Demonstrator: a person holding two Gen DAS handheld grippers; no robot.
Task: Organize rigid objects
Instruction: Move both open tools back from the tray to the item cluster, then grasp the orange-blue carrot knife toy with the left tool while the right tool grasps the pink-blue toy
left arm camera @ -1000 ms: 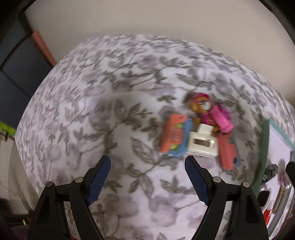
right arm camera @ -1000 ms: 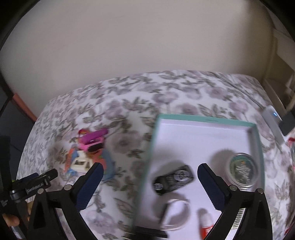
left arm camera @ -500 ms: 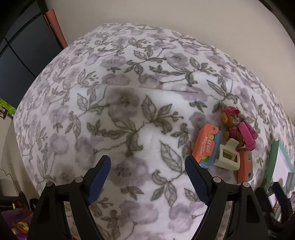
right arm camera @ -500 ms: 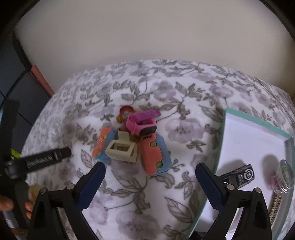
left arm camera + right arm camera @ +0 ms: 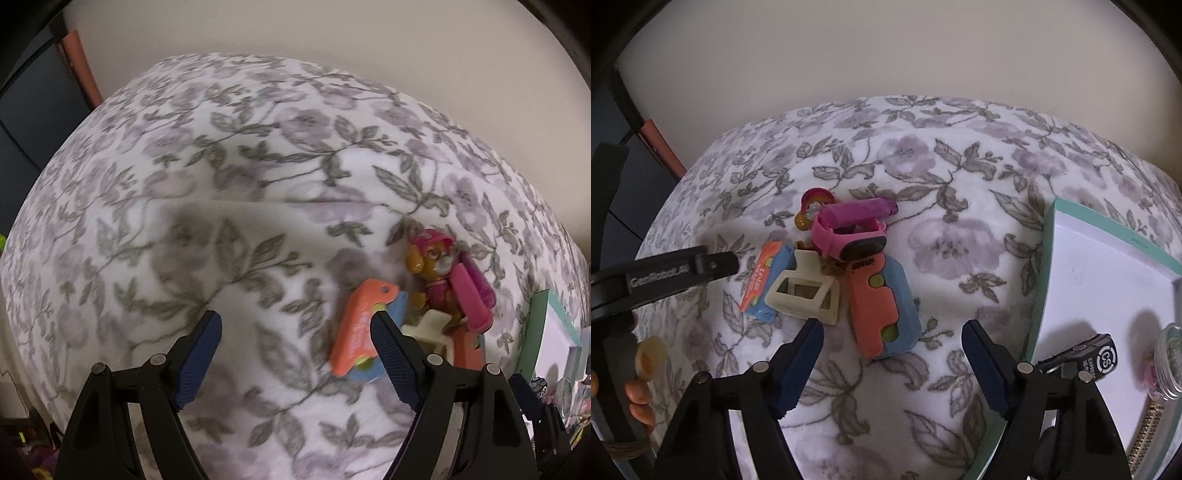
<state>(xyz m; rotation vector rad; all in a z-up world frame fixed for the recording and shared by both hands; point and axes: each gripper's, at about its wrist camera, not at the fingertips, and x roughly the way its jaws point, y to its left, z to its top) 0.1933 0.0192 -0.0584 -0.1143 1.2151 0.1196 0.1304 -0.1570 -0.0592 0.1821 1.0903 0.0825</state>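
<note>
- I am holding the left gripper (image 5: 295, 350) over the flowered blanket (image 5: 221, 184), its blue fingers (image 5: 199, 350) spread wide with nothing between them.
- From the right wrist view, I am seeing the left gripper's (image 5: 716, 264) dark finger reaching in from the left edge, its tip just beside the small orange-and-blue case (image 5: 766, 280).
- That small case (image 5: 356, 326) is lying flat at the left end of the toy pile, partly hidden behind the left gripper's right finger in the left wrist view.
- A cream hair claw clip (image 5: 803, 291) is leaning on the small case and touching the larger orange-and-blue case (image 5: 882, 304) to its right.
- A pup figure (image 5: 432, 273) in a pink cap is lying at the far side of the pile; in the right wrist view only its head (image 5: 812, 206) is showing behind a pink watch (image 5: 853, 229).
- The pink watch is resting on top of the pile, over the far end of the larger case.
- I am keeping the right gripper (image 5: 892, 354) above the blanket on the near side of the pile, fingers spread wide, gripping nothing.
- At the far right a teal-rimmed white tray (image 5: 1043, 277) is sitting on the blanket, holding a black fob (image 5: 1086, 354) and a clear round jar (image 5: 1167, 362).
</note>
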